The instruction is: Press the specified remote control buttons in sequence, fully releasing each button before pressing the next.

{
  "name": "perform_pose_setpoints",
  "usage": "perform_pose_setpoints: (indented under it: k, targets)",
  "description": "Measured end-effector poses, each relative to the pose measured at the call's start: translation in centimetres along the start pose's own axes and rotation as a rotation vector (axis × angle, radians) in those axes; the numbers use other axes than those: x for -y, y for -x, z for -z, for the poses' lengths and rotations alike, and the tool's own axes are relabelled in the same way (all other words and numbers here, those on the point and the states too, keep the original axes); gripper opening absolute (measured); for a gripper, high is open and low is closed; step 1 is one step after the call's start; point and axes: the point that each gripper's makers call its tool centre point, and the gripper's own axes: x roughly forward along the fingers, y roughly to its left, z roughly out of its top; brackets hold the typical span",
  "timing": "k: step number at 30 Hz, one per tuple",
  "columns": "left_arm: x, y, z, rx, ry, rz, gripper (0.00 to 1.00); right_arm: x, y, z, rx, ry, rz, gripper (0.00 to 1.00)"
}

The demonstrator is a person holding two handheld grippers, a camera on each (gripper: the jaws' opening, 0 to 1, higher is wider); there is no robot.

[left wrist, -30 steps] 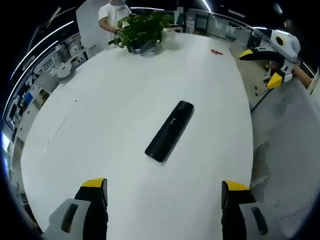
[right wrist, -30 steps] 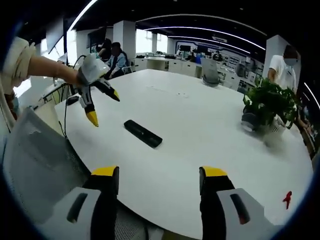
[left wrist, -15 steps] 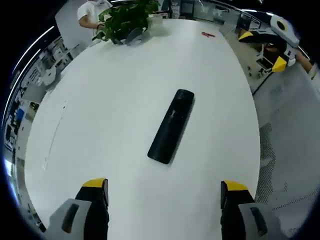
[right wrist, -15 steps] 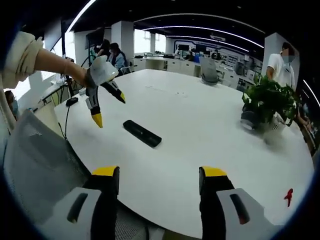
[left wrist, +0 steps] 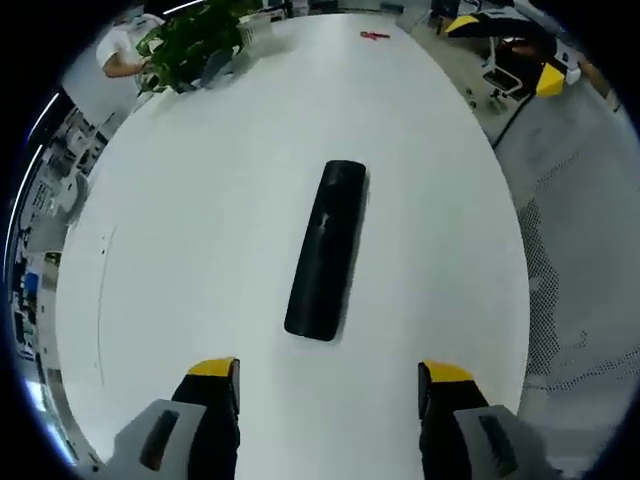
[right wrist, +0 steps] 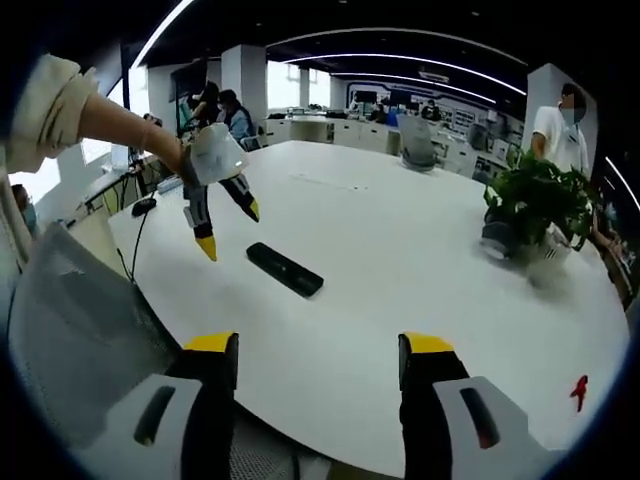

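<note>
Our left claw (left wrist: 328, 385) is spread wide, its two yellow-tipped jaws apart with nothing between them, hanging over the white surface (left wrist: 200, 230) near its edge. In the right gripper view we see that same left claw (right wrist: 228, 228) from the side, held in a hand (right wrist: 170, 150) that comes out of a cream sleeve (right wrist: 45, 110); its jaws point down at the surface (right wrist: 400, 260) and hover just above the near end of the remote control (right wrist: 285, 269) without touching it.

In the left gripper view the remote control (left wrist: 326, 248) lies flat just ahead of our jaws, a long black bar running away from us, roughly midway across the surface and nearer the edge that borders the grey floor (left wrist: 570, 230). We cannot make out its buttons.

Our right claw (right wrist: 318, 350) is also spread, jaws well apart and holding nothing, hanging beyond the surface edge over a grey chair back (right wrist: 80, 320). In the left gripper view the right claw (left wrist: 510, 45) shows beyond the far edge, its state unclear from there.

Toward the far edge stands a potted plant (right wrist: 535, 215), with a small red thing (right wrist: 578, 392) lying apart from it. A person in white (right wrist: 563, 130) stands behind the plant, and more people (right wrist: 225, 108) sit off the other end.
</note>
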Motion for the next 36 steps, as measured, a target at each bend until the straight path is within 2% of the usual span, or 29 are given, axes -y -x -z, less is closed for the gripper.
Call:
perform_pose_setpoints:
  k: [5, 12, 32, 33, 36]
  targets:
    - [0.0, -0.7, 0.5, -0.034, -0.011, 0.014, 0.75, 0.0, 0.0, 0.1, -0.001, -0.003, -0.003, 0.67]
    - [-0.3, -1.3, 0.7, -0.053, -0.018, 0.017, 0.74, -0.1, -0.1, 0.2, -0.007, -0.011, -0.007, 0.67]
    - [0.0, -2.1, 0.6, -0.072, -0.046, 0.066, 0.71, -0.4, -0.2, 0.3, -0.011, -0.018, -0.029, 0.67]
    - [0.0, -2.1, 0.5, -0.067, -0.051, 0.065, 0.69, -0.4, -0.2, 0.3, -0.011, -0.020, -0.031, 0.67]
    - [-0.1, -1.8, -0.1, -0.035, -0.094, 0.052, 0.54, -0.5, -0.2, 0.4, -0.016, -0.018, -0.036, 0.67]
